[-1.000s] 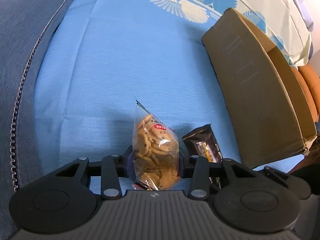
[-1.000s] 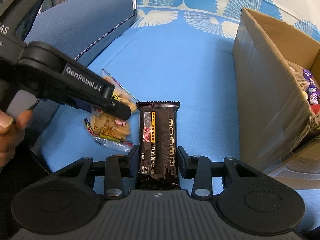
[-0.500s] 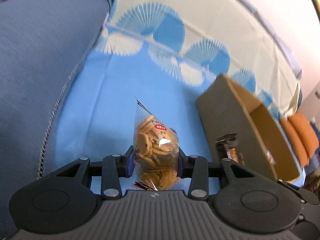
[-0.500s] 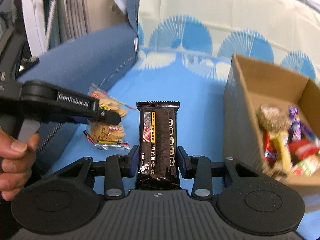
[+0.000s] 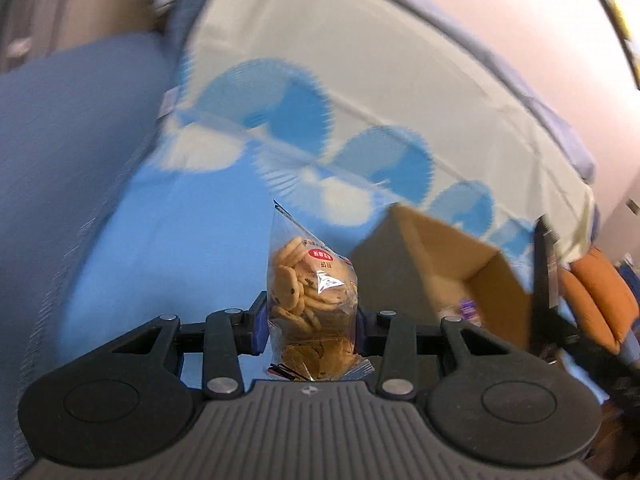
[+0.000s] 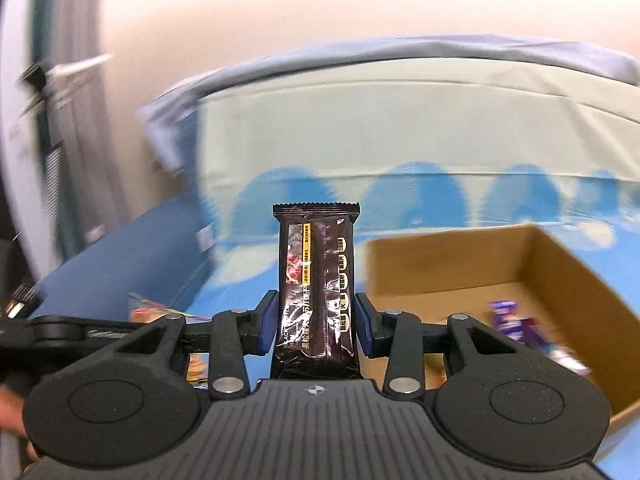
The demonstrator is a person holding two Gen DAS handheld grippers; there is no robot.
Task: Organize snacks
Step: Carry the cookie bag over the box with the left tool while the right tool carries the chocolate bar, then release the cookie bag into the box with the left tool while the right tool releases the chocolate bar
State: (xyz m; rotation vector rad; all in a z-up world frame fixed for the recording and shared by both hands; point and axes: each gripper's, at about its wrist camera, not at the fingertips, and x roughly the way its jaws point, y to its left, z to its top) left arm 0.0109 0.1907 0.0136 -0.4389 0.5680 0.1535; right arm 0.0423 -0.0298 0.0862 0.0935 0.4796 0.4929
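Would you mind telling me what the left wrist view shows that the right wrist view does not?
Only the left wrist view shows the left gripper closed on the clear bag of small cookies, plus an orange cushion. Only the right wrist view shows the right gripper closed on the dark brown wrapped snack bar. Both show the open cardboard box with purple-wrapped snacks inside on the blue fan-patterned cloth.

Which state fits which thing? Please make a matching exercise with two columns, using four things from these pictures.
Things:
1. cookie bag
2. dark wafer bar
3. cardboard box
4. purple snack packet

States:
A. lies inside the box
B. held in the right gripper
C. open on top, on the blue cover
D. held in the left gripper

Pairs: 1-D, 2-B, 3-C, 4-A
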